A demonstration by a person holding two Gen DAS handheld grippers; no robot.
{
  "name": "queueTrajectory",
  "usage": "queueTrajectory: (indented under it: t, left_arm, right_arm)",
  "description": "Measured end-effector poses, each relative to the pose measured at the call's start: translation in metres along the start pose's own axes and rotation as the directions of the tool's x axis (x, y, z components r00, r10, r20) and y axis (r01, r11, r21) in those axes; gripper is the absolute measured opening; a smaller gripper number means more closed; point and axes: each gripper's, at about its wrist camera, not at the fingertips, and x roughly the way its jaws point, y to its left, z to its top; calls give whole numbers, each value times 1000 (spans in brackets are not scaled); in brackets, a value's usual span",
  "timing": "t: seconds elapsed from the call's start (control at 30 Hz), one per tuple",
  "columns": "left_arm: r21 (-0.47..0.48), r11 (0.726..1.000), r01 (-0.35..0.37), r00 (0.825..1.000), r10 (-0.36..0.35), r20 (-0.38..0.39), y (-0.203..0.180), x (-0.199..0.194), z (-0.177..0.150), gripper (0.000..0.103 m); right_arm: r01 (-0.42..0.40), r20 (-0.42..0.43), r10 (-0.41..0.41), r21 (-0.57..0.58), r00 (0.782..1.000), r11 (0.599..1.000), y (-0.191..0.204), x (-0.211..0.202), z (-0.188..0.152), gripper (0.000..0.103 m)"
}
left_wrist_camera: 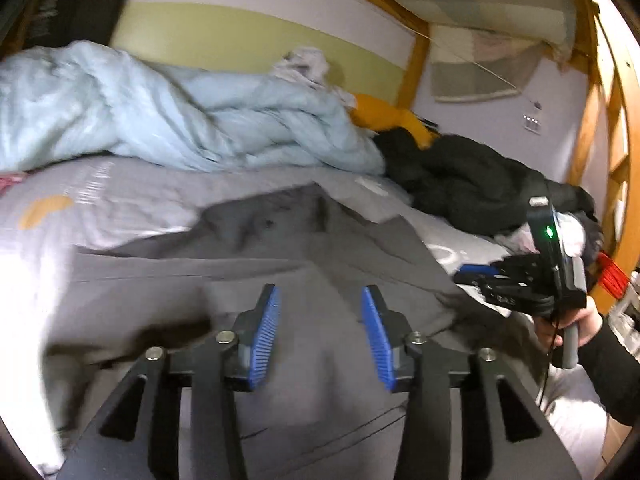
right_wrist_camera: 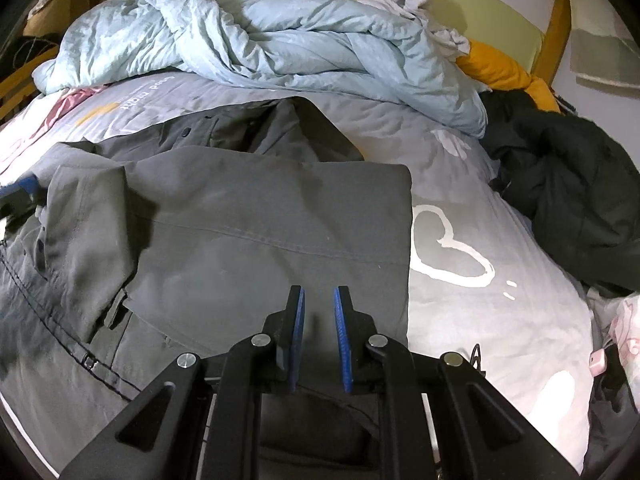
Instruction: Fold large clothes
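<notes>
You have a grey bedsheet (right_wrist_camera: 460, 184) with a white heart outline (right_wrist_camera: 448, 240) printed on it. Behind that heart lies a crumpled pale blue duvet (right_wrist_camera: 280, 40), an orange pillow (right_wrist_camera: 504, 68) at its right end. Right of the heart sits a heap of black clothing (right_wrist_camera: 568, 184). A wooden bed frame (right_wrist_camera: 556, 20) rises behind the pillow.

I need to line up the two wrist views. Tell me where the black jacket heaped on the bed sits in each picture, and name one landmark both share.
Left wrist: the black jacket lies right of centre, beyond the grey garment, just above the right gripper.
Right wrist: the black jacket fills the right edge, right of the white heart print.
Shared landmark: the crumpled light blue duvet along the headboard.
</notes>
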Motion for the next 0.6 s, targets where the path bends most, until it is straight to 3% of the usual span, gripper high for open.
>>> queueTrajectory:
  t: [0.1, 0.23, 0.4, 0.47, 0.53, 0.6]
  left_arm:
    - [-29, 990, -140, 990, 140, -5, 23, -22, 1, 45]
    - [-45, 946, -320, 947, 320, -9, 52, -52, -15, 53]
    - [-119, 906, -406, 911, 392, -131, 91, -41, -31, 55]
    - [-129, 886, -445, 890, 423, -168, 103, -29, -34, 55]
    - [-144, 880, -453, 884, 423, -197, 112, -23, -38, 55]
    - [-144, 874, -465, 877, 431, -215, 116, -20, -43, 55]
  right_arm:
    - [-20, 10, 20, -38, 1000, 999, 13, -2, -1, 17]
    - [-75, 23, 78, -106, 997, 992, 41, -7, -4, 18]
    - [-131, 40, 142, -210, 989, 969, 87, -15, -14, 49]
    - [-143, 35, 157, -258, 987, 956, 104, -18, -17, 49]
    - [-178, 8, 189, -299, 982, 937, 123, -20, -18, 49]
    - [-263, -49, 261, -311, 964, 913, 141, -19, -18, 49]
